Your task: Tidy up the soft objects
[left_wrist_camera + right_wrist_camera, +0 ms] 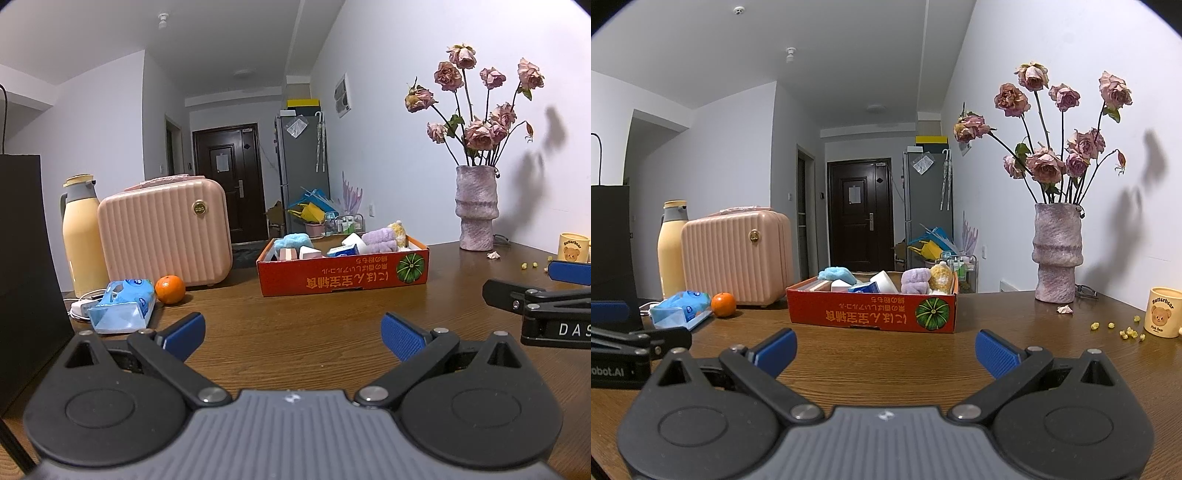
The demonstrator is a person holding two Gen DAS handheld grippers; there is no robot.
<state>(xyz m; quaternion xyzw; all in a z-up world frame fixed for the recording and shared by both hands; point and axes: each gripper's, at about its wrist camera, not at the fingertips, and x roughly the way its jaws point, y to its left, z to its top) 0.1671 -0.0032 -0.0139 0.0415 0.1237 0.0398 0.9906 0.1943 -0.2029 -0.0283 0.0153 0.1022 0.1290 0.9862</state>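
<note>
A shallow red cardboard box (pixel 343 275) (pixel 871 308) stands on the wooden table, holding several soft things: a blue fluffy cloth (pixel 293 240) (pixel 836 274), a lilac rolled towel (pixel 378 239) (pixel 916 280), a yellow knitted piece (pixel 941 277), sponges (pixel 290 254) and a tissue pack (pixel 341 251). My left gripper (pixel 293 334) hovers low over the table in front of the box, open, nothing between its blue pads. My right gripper (pixel 885 350) is likewise open and empty, nearer the box's right half. A blue tissue pack (pixel 123 306) (pixel 677 308) lies at the left.
A pink ribbed case (pixel 166 236), a yellow thermos (pixel 81 236) and an orange (pixel 170 290) stand at the left. A vase of dried roses (pixel 1057 254) and a bear mug (pixel 1162 312) are at the right, with yellow crumbs (pixel 1123 330). A black bag (pixel 26 258) is far left.
</note>
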